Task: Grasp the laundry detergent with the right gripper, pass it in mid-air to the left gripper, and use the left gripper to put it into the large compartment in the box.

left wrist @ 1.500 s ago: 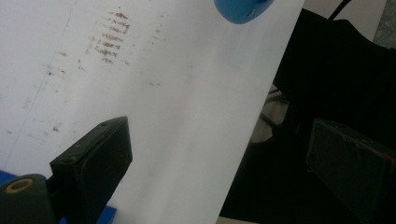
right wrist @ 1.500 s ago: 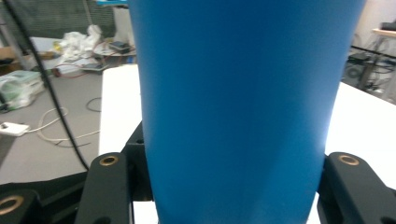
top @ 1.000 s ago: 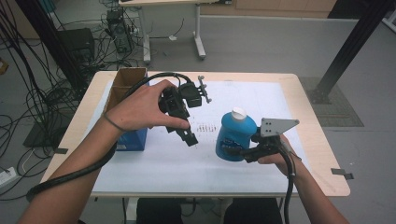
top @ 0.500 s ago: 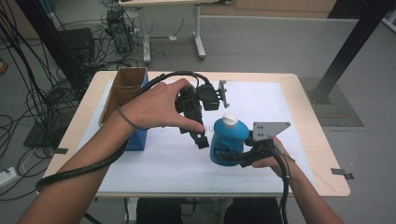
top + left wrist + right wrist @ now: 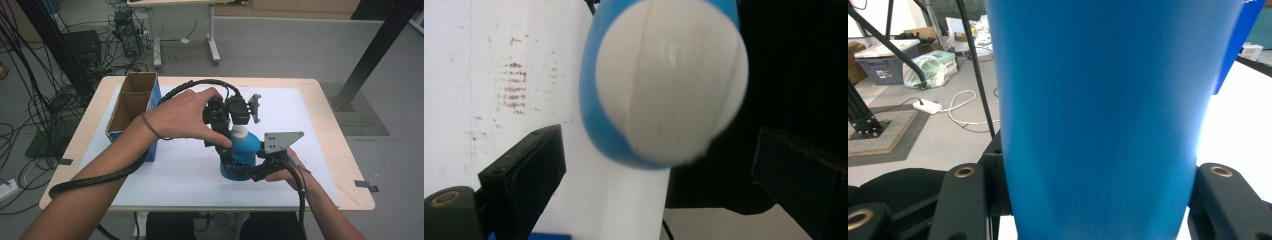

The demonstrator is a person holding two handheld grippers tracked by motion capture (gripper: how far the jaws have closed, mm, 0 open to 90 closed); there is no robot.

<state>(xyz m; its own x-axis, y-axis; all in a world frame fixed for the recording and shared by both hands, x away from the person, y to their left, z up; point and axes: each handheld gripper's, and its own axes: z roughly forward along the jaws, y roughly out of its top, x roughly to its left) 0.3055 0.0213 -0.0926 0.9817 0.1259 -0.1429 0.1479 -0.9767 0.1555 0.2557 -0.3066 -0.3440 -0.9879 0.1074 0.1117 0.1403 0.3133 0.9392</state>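
Blue bottle's white cap (image 5: pixel 671 82) sits between open black jaws

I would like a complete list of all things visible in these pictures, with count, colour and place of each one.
Blue plastic bottle with white cap: one, blue and white, centre of the table, held at its body.
Open cardboard box with blue sides: one, brown and blue, table's left part.
White paper sheet: one, white, covers the tabletop.
Light wooden table: one, beige, middle of the room.
Left hand-held gripper: one, black, jaws open either side of the cap.
Right hand-held gripper: one, black, clamped on the bottle's body.
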